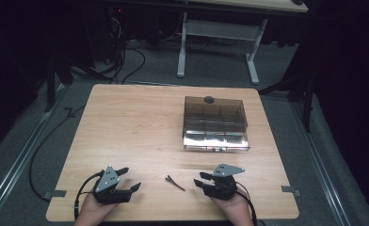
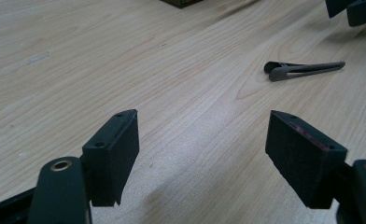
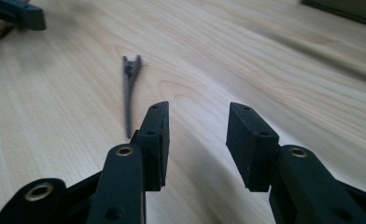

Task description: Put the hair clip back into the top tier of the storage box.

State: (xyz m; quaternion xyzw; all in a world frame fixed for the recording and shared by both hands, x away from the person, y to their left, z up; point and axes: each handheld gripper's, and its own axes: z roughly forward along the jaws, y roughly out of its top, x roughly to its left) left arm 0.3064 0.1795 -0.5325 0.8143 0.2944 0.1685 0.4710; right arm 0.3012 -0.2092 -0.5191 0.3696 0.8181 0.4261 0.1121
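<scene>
Your left claw rests at the near edge of the table, jaws spread wide and holding nothing. Your right claw sits level with it, jaws parted less widely, also empty. Ahead of the right claw stands a smoky clear plastic box, lid shut. Between both claws lies a dark hair clip, touching neither.

Wooden table with compartment box and hair clip.
</scene>
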